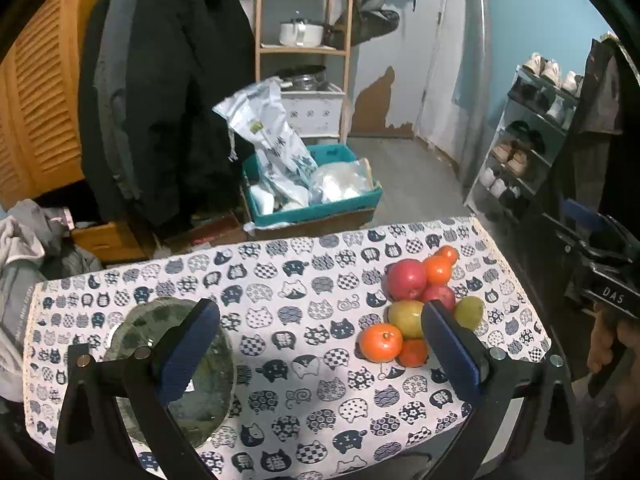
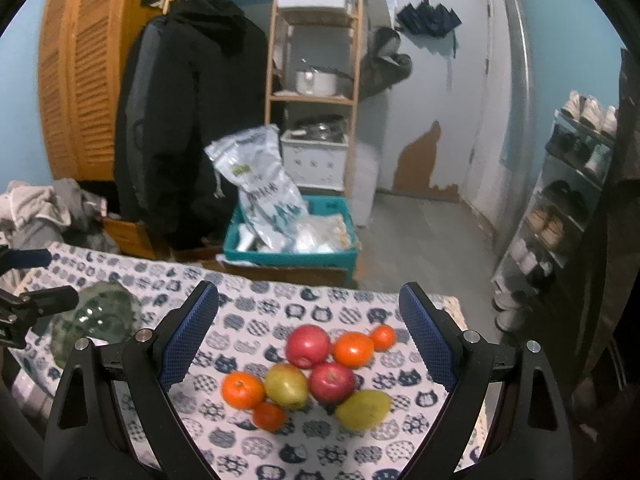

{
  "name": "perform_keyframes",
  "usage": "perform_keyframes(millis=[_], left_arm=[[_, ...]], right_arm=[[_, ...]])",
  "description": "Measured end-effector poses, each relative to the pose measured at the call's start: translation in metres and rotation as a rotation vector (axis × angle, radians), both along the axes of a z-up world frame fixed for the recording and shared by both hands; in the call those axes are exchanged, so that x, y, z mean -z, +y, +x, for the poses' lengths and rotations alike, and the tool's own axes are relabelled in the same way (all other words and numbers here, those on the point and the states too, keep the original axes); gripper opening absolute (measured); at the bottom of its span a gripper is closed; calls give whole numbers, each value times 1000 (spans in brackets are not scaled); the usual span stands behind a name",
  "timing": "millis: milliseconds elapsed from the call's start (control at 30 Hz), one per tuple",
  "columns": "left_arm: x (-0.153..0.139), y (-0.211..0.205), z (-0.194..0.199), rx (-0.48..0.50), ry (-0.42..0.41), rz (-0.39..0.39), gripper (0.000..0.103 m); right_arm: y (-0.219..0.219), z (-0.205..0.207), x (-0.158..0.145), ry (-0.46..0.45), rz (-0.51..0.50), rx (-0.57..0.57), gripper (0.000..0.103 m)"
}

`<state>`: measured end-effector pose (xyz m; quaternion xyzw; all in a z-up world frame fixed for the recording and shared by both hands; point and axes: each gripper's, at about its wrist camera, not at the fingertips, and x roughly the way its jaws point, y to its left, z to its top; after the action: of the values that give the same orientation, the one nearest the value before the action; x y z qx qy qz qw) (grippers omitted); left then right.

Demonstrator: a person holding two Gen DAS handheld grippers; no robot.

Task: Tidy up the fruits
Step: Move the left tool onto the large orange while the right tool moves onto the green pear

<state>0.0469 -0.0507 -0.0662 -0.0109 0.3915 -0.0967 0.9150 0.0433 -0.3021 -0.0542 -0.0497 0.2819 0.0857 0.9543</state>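
Note:
A pile of fruit lies on the right part of the cat-print tablecloth [image 1: 304, 304]: two red apples [image 1: 407, 279] [image 2: 308, 345], two green-yellow pears [image 1: 406, 317] [image 2: 286, 385] and several oranges [image 1: 381, 342] [image 2: 243, 389]. A green glass bowl [image 1: 180, 368] [image 2: 94, 320] sits at the table's left. My left gripper [image 1: 320, 354] hovers open above the table, its left finger over the bowl, its right finger beside the pile. My right gripper [image 2: 308, 340] is open above the fruit, the pile showing between its fingers.
Beyond the table's far edge stands a teal crate [image 1: 316, 204] with bags in it. Dark coats [image 1: 168, 92] hang at the left, a wooden shelf [image 1: 304, 48] at the back, a shoe rack [image 1: 528, 148] at the right. A hand [image 1: 608, 340] shows at the right edge.

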Motion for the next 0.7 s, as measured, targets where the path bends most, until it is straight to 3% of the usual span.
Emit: perform_keyframes(millis=[367, 700], left_arm=[[37, -29, 25, 35, 90, 13, 102], [99, -52, 58, 55, 253, 5, 102]], right_arm=[[-38, 21, 44, 152, 2, 80, 90], [-59, 48, 96, 322, -7, 133, 90]])
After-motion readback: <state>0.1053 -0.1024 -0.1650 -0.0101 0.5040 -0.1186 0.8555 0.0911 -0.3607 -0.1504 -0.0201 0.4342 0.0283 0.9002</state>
